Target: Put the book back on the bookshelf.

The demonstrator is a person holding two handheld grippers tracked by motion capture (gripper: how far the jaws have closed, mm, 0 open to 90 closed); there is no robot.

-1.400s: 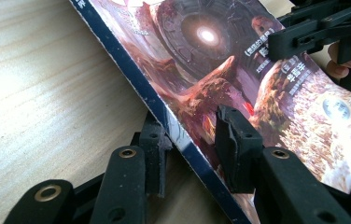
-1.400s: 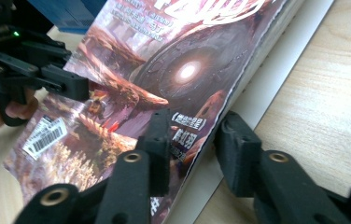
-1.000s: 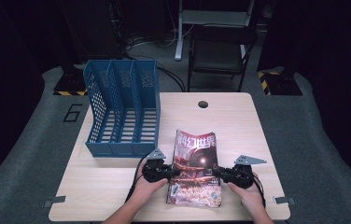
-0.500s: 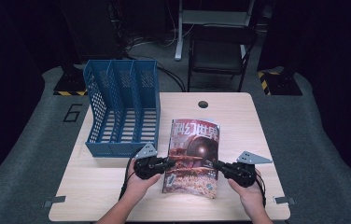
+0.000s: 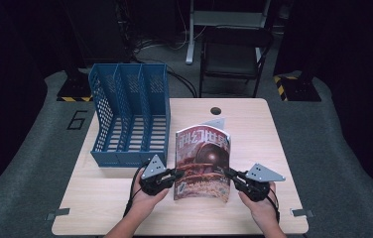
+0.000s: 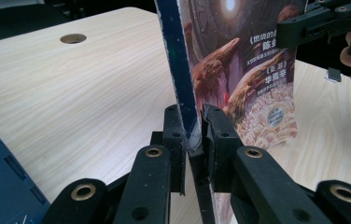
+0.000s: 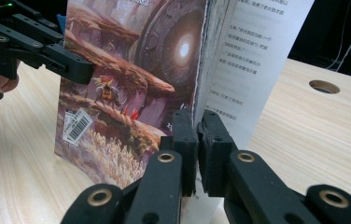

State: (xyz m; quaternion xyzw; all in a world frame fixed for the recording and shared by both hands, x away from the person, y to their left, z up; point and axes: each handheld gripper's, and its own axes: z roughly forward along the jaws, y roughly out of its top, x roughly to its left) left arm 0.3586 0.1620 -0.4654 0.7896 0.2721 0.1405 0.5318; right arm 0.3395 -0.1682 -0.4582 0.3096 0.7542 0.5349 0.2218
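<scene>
Near the six o'clock edge of the table [image 5: 100,208], a magazine [image 5: 203,161] stands almost upright, lifted between two grippers. The left gripper [image 5: 170,176] is clamped on the magazine's spine edge at about nine o'clock of the cover; in the left gripper view its jaws pinch the dark blue spine [image 6: 183,93] low down, pressed tight with the paper between them. The right gripper [image 5: 230,174] is clamped on the opposite edge at about three o'clock; in the right gripper view its jaws close on the stacked page edges [image 7: 206,70], while one loose white page [image 7: 257,51] fans away behind them. The blue file rack [image 5: 130,116] with three open slots stands at roughly ten o'clock from the magazine, near but apart from it.

The work appears to be standing the magazine up so that it can go into the rack. The risks from here look real. Both grips sit low on a floppy thing, so the top could sag or fold over as it travels. The right jaws seem to hold only part of the pages, so the loose sheet may flap, catch on a rack divider and crease or tear. If the two hands drift apart or twist unevenly, the cover could buckle or slip free. Entering a slot at a tilt could jam the lower corner against the rack's front lip.
</scene>
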